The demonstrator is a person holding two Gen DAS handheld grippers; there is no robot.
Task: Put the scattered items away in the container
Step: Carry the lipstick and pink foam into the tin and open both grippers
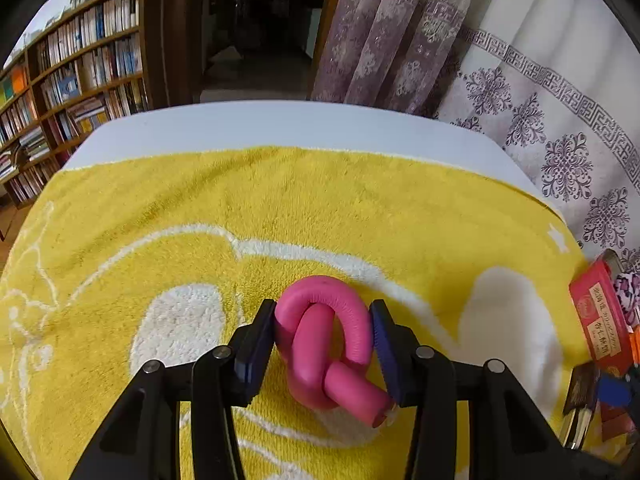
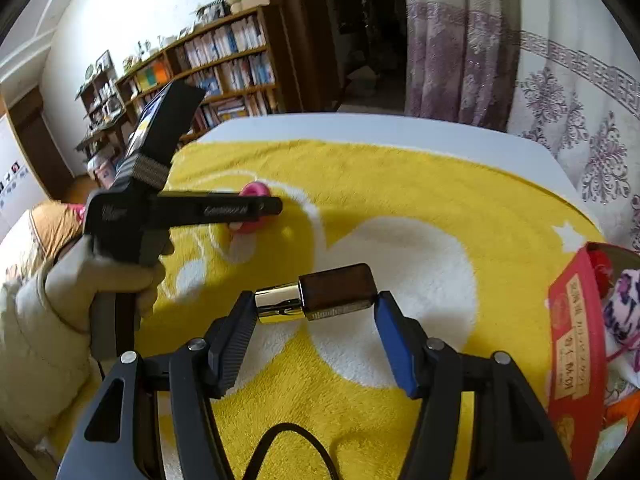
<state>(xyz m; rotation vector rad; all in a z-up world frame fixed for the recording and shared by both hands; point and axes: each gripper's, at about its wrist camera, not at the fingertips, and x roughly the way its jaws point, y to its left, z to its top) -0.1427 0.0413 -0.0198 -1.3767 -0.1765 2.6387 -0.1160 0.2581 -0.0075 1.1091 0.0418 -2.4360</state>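
Pink foam is the thing here: a knotted foam curler (image 1: 328,344) sits on the yellow towel (image 1: 240,200), right between the fingers of the left gripper (image 1: 322,350). Both pads look pressed against its sides, the left pad on the loop at about 9 o'clock and the right pad on the outer curve at 3 o'clock, so it's gripped. The curler's loose end pokes out toward 5 o'clock.

In the right wrist view the right gripper (image 2: 316,330) has a small brown and gold bottle (image 2: 316,296) lying crosswise between its fingers, gold cap toward 9 o'clock, brown body toward 3 o'clock. The ends touch or nearly touch both pads, looks held, jaws about middling wide.

The red box (image 2: 568,320) sits at the towel's edge around 3 o'clock in that view, with a flowery purple cloth (image 2: 624,304) inside it. A gloved hand (image 2: 100,280) at 9 o'clock carries the other gripper, with the pink curler under its tip.
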